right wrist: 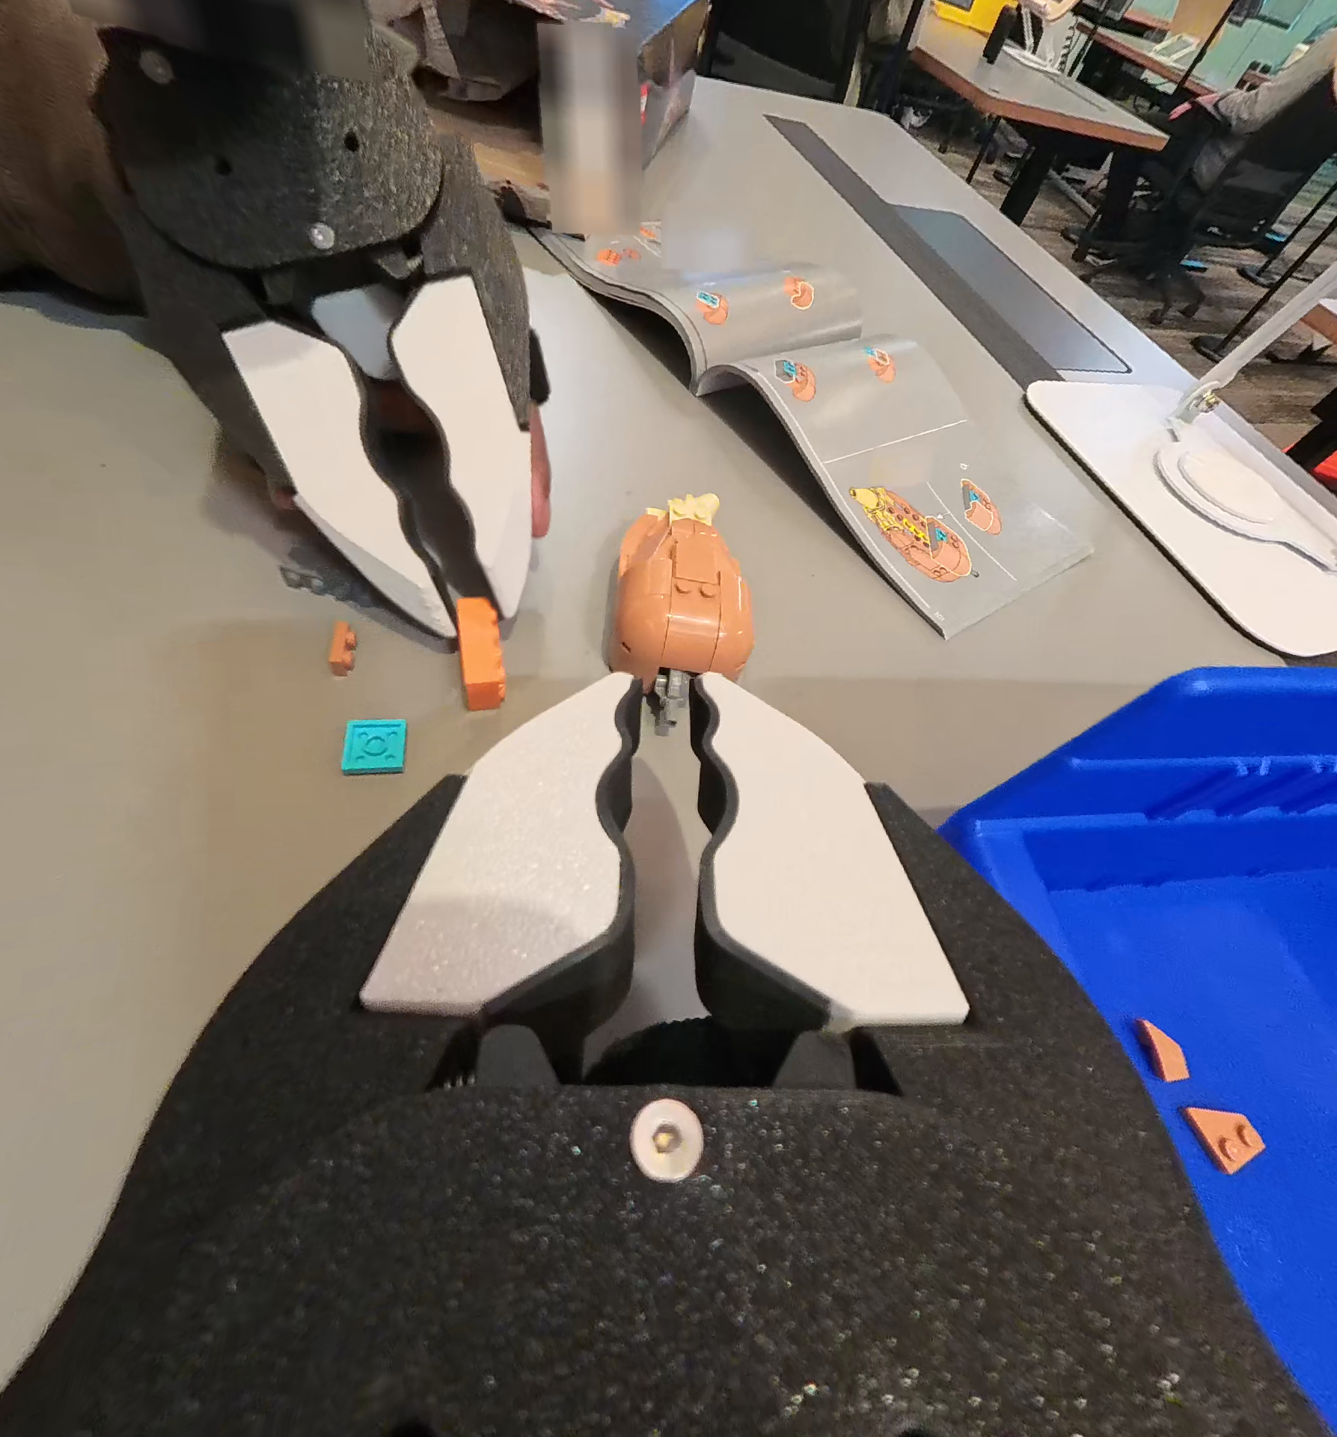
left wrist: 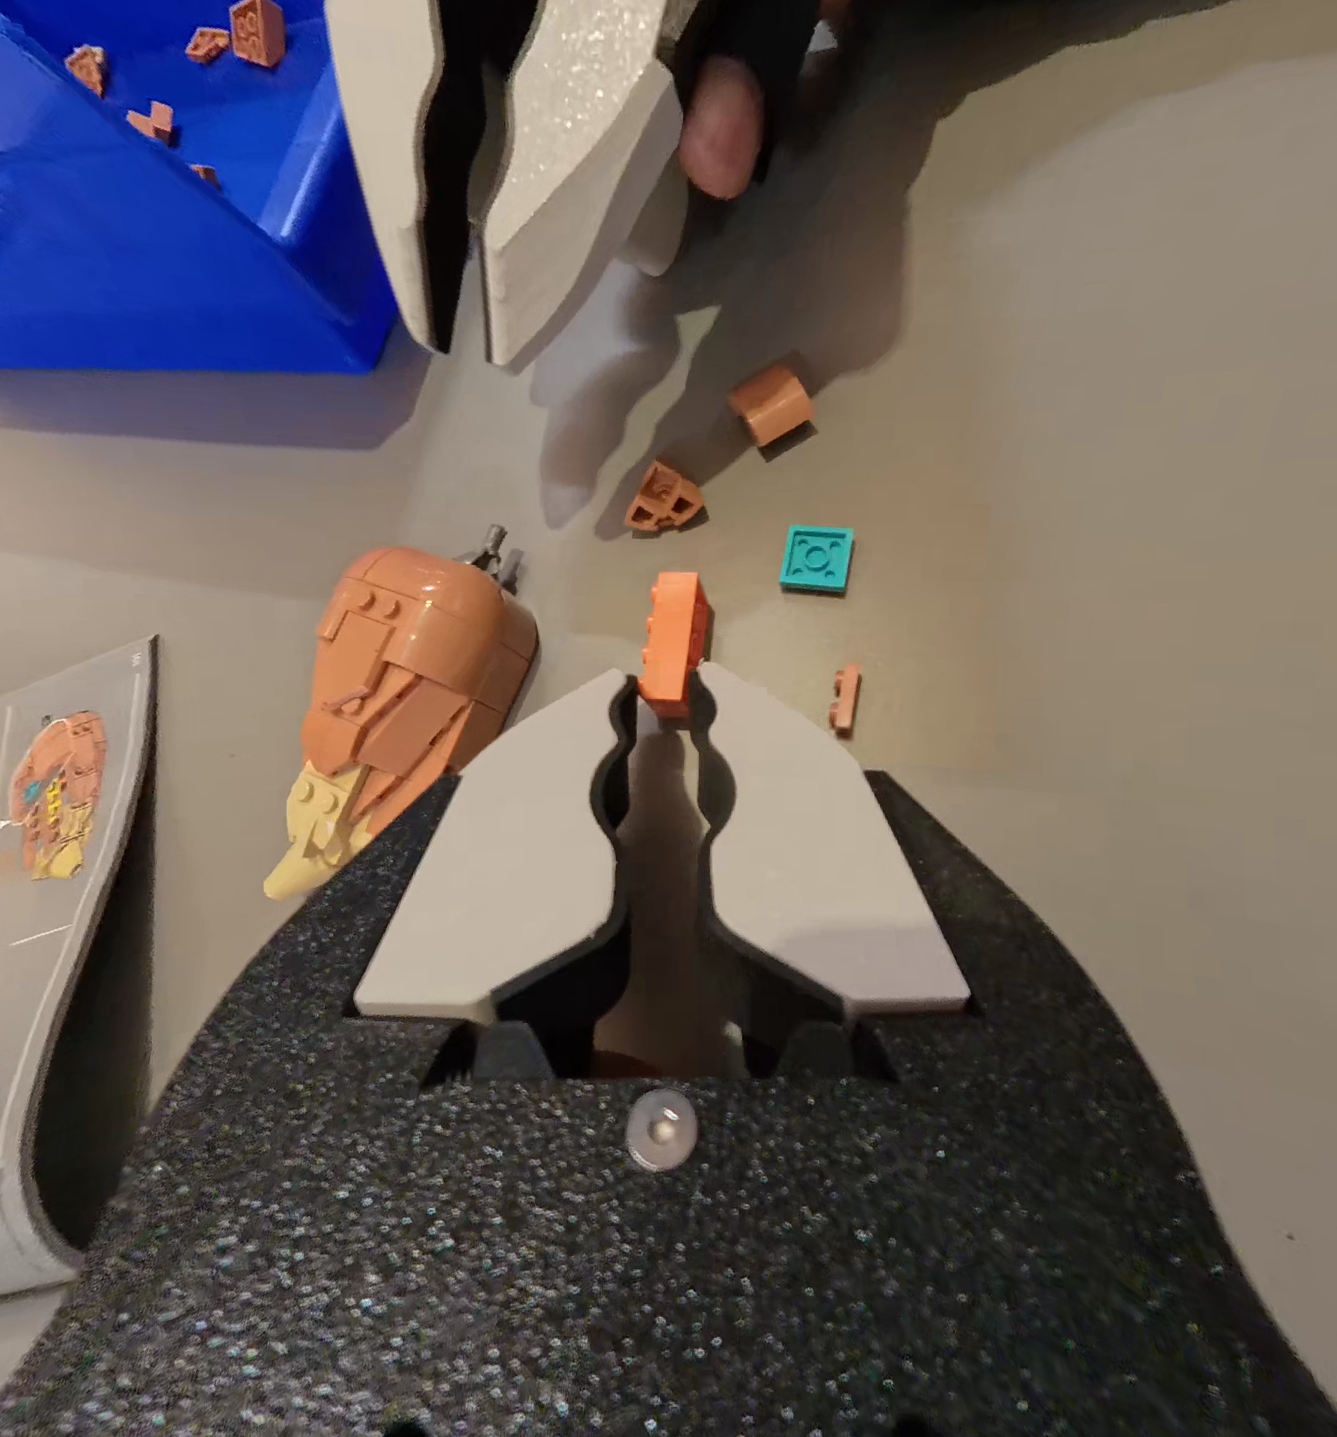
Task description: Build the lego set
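Note:
My left gripper [left wrist: 665,684] is shut on one end of an orange brick [left wrist: 677,630] that touches the grey table. The right wrist view shows that gripper [right wrist: 474,618] on the brick [right wrist: 481,661] too. The part-built tan model [left wrist: 416,676] lies on its side just left of the brick, with a grey pin [left wrist: 498,556] at its far end. My right gripper [right wrist: 666,688] hovers above the table with its jaws a narrow gap apart and holds nothing. The pin [right wrist: 669,700] only lines up between its tips. The model [right wrist: 680,599] is beyond them. The right gripper [left wrist: 467,354] also shows in the left wrist view.
A teal tile [left wrist: 818,558], a rounded tan piece [left wrist: 771,404], a wedge piece [left wrist: 661,501] and a small plate [left wrist: 848,700] lie loose near the brick. A blue bin [right wrist: 1193,777] holds loose pieces. An open instruction booklet [right wrist: 883,435] and a white lamp base [right wrist: 1162,498] lie behind. Spacing between my two grippers at the tips: around 8 centimetres.

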A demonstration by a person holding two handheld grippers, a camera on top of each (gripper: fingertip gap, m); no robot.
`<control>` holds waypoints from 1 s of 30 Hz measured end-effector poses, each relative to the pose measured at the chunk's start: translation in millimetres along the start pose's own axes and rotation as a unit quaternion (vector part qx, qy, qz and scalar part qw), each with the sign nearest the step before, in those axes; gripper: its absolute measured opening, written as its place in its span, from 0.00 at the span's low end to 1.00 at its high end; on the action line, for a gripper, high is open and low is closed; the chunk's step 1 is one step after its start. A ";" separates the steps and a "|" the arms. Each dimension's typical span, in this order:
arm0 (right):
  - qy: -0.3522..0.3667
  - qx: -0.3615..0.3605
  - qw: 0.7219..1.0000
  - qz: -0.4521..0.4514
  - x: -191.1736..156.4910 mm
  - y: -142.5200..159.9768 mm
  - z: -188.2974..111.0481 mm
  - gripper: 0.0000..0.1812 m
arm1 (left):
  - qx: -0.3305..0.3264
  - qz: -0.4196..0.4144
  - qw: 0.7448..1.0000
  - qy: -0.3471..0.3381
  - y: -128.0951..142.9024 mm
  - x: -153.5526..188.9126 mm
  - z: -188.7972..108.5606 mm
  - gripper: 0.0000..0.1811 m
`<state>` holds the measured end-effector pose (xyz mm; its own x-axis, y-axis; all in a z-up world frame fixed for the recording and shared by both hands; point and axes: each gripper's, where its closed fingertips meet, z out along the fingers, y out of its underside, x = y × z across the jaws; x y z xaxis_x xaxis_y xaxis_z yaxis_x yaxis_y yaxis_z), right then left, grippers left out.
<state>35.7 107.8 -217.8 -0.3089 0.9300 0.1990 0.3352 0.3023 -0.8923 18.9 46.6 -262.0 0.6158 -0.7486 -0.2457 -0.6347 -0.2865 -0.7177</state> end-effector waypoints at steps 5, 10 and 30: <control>0.002 -0.008 1.000 0.002 0.0 1.8 -1.1 0.07 | -0.001 -0.003 1.000 -0.020 6.1 -10.3 -10.1 0.07; -0.003 -0.015 1.000 0.003 -2.2 4.6 0.9 0.07 | -0.003 -0.010 1.000 -0.010 14.4 -12.1 -14.7 0.08; 0.057 0.011 0.997 0.045 10.9 -13.6 -15.7 0.08 | 0.101 -0.096 0.990 0.029 1.0 -18.0 -32.5 0.14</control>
<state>41.7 117.1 -197.1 -0.1740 0.9714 0.1615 0.3380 0.2129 -0.9167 -7.9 40.3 -237.1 0.6848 -0.7264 -0.0578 -0.3984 -0.3068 -0.8644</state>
